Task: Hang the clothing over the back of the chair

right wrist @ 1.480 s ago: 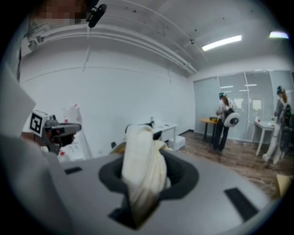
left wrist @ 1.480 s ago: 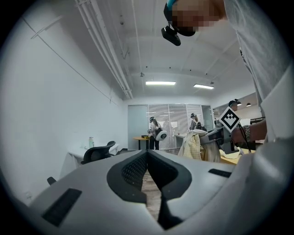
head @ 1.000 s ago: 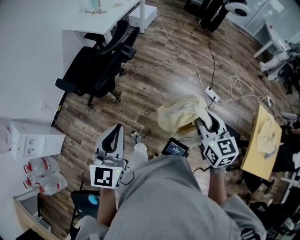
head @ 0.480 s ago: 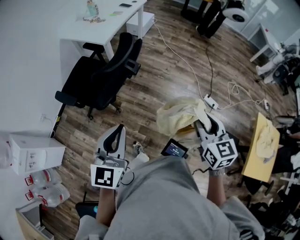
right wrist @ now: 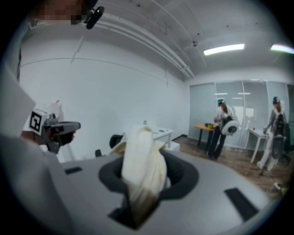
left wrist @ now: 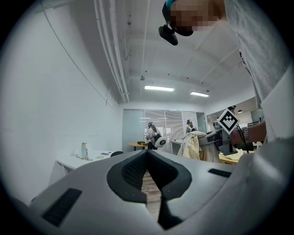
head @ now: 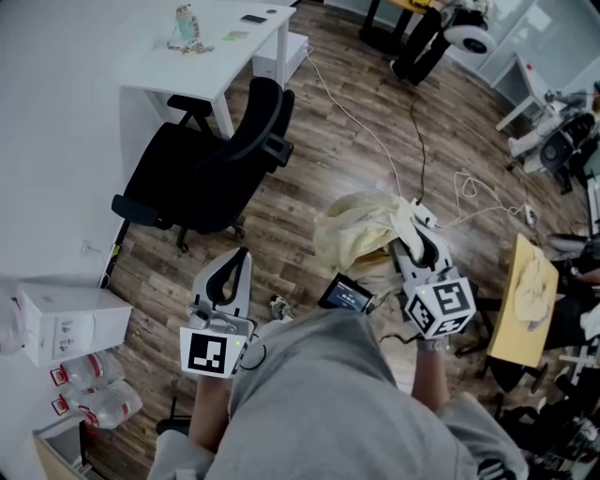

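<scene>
Looking steeply down, the person's grey knit top (head: pixel 328 403) is seen filling the lower centre of the head view.

Left gripper (head: pixel 240 255), lower left of centre: pale moulded shell, black ribbed pads. In its own view the fingertips are seen closed on each other, with only a thin slit behind them through which floor shows. Nothing is held.

Right gripper (head: pixel 413 234), right of centre: jaws clamped on the clothing (head: pixel 354 230). A bunched fold of it is seen pinched between the pads in the right gripper view.

Clothing noted as pale yellow, soft, crumpled fabric, hanging in a loose heap off those jaws above the floor (head: pixel 309 159). Floor is of brown wood-grain planks. A small dark flat device (head: pixel 347 295) with a lit screen is seen just below the cloth.

Lower left: a white rectangular box (head: pixel 67 321), closed, contents not visible. Just below it are clear plastic bottles (head: pixel 94 403) with red at their ends.

Chair (head: pixel 202 169), left of centre: black, padded seat, curved back, armrests, castor base. It is well apart from the clothing.

A thin white cable (head: pixel 366 127) is seen trailing over the planks beyond the right gripper.

Upper left: a white flat-topped desk (head: pixel 211 66) bearing a small pale-green bottle (head: pixel 187 21).

Right edge: a tan board (head: pixel 523 314) with a cream cloth (head: pixel 534 270) lying on it.
</scene>
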A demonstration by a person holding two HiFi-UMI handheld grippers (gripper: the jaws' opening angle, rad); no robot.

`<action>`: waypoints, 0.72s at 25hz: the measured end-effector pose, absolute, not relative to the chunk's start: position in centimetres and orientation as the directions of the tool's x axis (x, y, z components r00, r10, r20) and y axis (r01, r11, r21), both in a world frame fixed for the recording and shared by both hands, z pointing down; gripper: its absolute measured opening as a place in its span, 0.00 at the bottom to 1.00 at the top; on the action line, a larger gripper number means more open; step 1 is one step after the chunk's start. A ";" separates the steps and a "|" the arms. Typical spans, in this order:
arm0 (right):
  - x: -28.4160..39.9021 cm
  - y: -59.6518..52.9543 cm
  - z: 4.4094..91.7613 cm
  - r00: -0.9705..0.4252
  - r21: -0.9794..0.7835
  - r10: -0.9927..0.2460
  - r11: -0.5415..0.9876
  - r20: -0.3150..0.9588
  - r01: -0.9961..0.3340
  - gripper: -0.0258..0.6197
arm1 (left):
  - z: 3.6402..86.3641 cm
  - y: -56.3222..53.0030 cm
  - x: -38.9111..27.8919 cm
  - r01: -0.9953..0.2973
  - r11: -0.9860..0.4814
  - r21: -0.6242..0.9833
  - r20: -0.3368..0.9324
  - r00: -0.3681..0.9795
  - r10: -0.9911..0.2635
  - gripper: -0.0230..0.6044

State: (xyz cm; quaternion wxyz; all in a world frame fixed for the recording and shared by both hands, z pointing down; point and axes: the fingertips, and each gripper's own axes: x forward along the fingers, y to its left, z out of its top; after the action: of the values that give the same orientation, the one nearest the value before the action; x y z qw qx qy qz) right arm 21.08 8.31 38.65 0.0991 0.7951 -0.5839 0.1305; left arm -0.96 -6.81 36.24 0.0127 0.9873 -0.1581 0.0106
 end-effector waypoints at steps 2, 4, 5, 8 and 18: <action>21.0 7.8 38.6 0.282 0.007 -0.904 -0.295 0.322 -0.955 0.26 | 36.2 -7.1 -1.2 -0.314 -0.949 0.024 0.021 0.949 -0.313 0.08; 20.9 7.3 38.6 0.281 0.009 -0.904 -0.294 0.321 -0.956 0.26 | 36.4 -7.4 -1.4 -0.316 -0.948 0.028 0.024 0.949 -0.315 0.07; 20.8 7.0 38.6 0.281 0.011 -0.904 -0.293 0.321 -0.956 0.26 | 36.5 -7.6 -1.6 -0.318 -0.948 0.029 0.028 0.948 -0.317 0.08; 20.8 6.3 38.7 0.275 0.015 -0.905 -0.286 0.325 -0.958 0.26 | 36.6 -8.2 -1.7 -0.324 -0.946 0.029 0.037 0.946 -0.323 0.08; 22.0 4.3 38.6 0.227 0.024 -0.918 -0.232 0.325 -0.973 0.26 | 36.9 -8.7 -1.5 -0.364 -0.931 0.020 0.051 0.930 -0.363 0.08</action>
State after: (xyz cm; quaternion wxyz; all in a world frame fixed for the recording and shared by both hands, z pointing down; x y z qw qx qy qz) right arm 21.96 4.27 38.55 0.1115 0.7752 -0.6097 0.1220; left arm -1.53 -8.71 36.87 0.0148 0.9823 -0.1850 0.0234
